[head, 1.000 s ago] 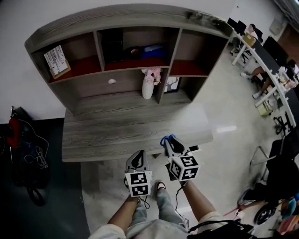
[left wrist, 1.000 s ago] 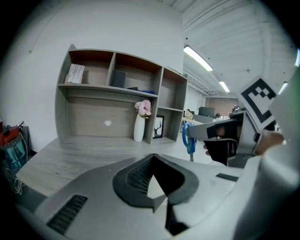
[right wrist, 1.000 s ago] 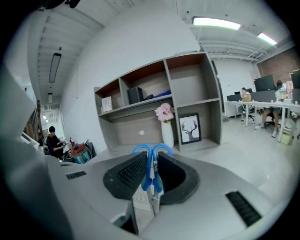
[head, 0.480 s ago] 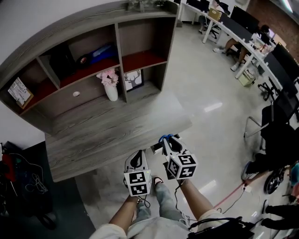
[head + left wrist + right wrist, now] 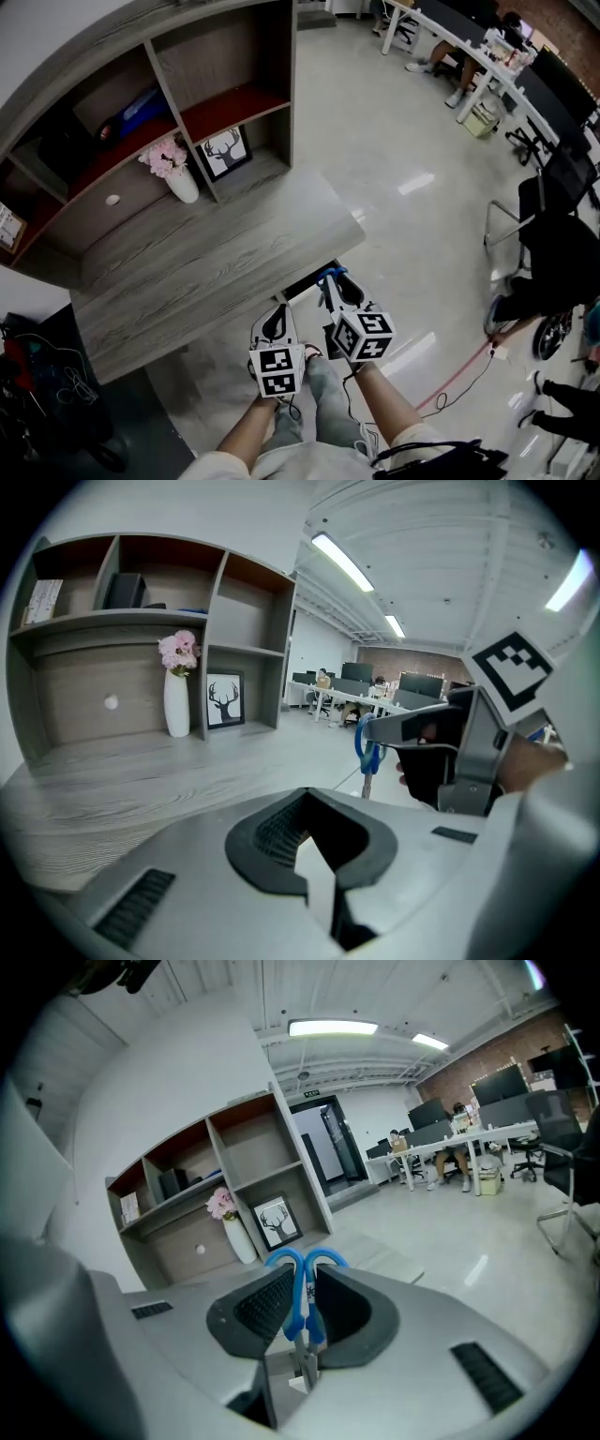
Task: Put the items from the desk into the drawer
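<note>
- Floor [image 5: 403, 150]: pale, glossy, with light glare; fills the right half of the head view.
- Desk [image 5: 206, 253]: grey wood grain, top bare apart from what stands at its back.
- Shelf unit [image 5: 216, 56]: stands on the back of the desk; open compartments, some with red bases. A blue item [image 5: 141, 103] lies in an upper compartment, too dim to identify.
- Workstations [image 5: 487, 56]: a row far across the room, people seated at them.
- Chair [image 5: 553, 225]: black, well apart from the desk at the right.
- Drawer [image 5: 103, 211]: set under the shelves, front flush and closed, one pale knob [image 5: 112, 200].
- Picture [image 5: 226, 151]: framed deer print, leaning in the lower right compartment.
- Vase [image 5: 183, 185]: white, upright on the desk just beside the picture, holding pink flowers [image 5: 164, 157].
- Left gripper [image 5: 276, 317]: held low in front of the person, off the desk's near edge; jaws pressed together, nothing between them.
- Right gripper [image 5: 337, 286]: just beside the left one, over the floor by the desk's near edge; jaws pinching the scissors.
- Scissors [image 5: 302, 1288]: blue handle loops clamped between the right pads [image 5: 267, 1302] and poking out past them; metal blades point back toward the gripper body.
</note>
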A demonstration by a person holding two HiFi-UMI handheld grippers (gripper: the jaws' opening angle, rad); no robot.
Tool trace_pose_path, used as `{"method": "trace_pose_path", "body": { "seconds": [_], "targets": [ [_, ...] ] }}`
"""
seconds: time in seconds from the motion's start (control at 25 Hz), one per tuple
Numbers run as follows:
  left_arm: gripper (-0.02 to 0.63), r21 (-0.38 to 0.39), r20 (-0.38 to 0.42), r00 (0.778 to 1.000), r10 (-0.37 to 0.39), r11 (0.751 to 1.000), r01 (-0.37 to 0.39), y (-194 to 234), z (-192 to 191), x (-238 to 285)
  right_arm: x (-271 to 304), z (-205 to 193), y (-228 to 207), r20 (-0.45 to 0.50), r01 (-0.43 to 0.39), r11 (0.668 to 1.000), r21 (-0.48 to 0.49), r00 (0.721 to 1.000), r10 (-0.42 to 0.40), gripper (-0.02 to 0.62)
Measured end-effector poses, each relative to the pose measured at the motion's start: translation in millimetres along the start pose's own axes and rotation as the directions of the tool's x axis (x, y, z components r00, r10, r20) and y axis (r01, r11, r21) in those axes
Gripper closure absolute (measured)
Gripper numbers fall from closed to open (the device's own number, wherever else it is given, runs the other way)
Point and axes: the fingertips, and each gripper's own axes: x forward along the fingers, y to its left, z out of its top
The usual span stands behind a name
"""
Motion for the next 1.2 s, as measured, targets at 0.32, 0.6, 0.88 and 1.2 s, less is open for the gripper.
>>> {"method": "trace_pose_path", "body": {
  "seconds": [0.32,0.6,0.88,1.2],
  "targets": [
    [0.607,0.012,-0.054,0.999,-0.009,1.0,0.009,-10,-17,33,17,-9,-36,0.06,0.032,0.99,0.138,0.997,-0.041,0.526],
    [0.607,0.003,-0.088,0.996,-0.005,1.0,0.006,-8,-31,55,36,-21,-46,0.089,0.015,0.982,0.189,0.995,-0.032,0.526],
    [0.607,-0.001,-0.105,0.995,0.0,1.0,0.0,-4,-38,67,46,-26,-56,0.154,0.001,0.971,0.241,0.987,-0.04,0.526],
    [0.607,0.008,-0.128,0.992,-0.001,1.0,0.002,-3,-51,68,44,-38,-69,0.233,-0.003,0.943,0.332,0.969,-0.079,0.526]
  ]
}}
